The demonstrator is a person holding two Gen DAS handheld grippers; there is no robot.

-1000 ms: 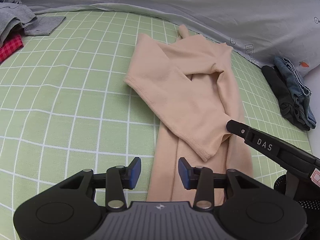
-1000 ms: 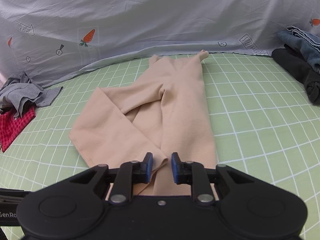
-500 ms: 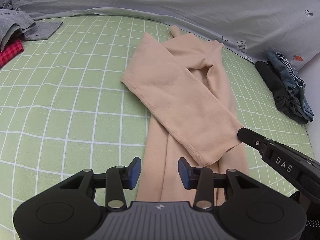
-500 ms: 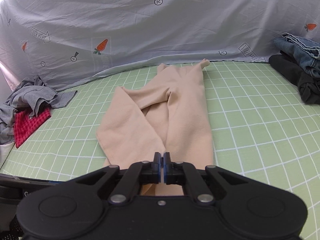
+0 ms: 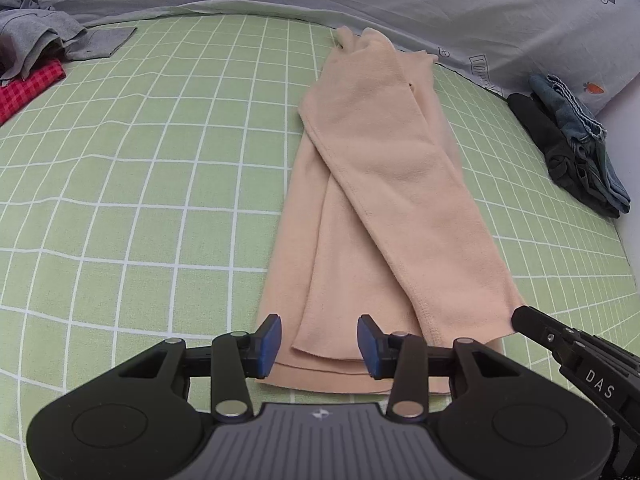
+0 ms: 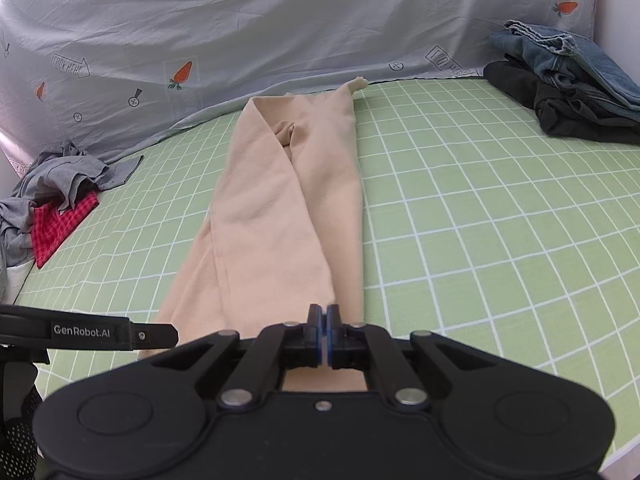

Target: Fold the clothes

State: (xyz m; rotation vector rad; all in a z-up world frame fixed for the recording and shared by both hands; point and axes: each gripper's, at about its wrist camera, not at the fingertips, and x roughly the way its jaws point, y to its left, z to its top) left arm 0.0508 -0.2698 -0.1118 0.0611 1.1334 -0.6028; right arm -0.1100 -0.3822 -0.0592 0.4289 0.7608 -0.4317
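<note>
right gripper (image 6: 323, 332): clamped tight on beige trousers (image 5: 384, 200) hem, near edge of green checked sheet (image 5: 160, 160) | left gripper (image 5: 318, 340): half-open, holding nothing, over hem

Near hem of beige garment (image 6: 276, 216) hidden behind right gripper (image 6: 323, 332) body; cloth between shut jaws not discernible. Red checked cloth (image 5: 28, 88) cut off by left frame edge, partly buried under grey clothes (image 5: 36, 40). Quilt print text (image 6: 70, 65) only partly legible.
</note>
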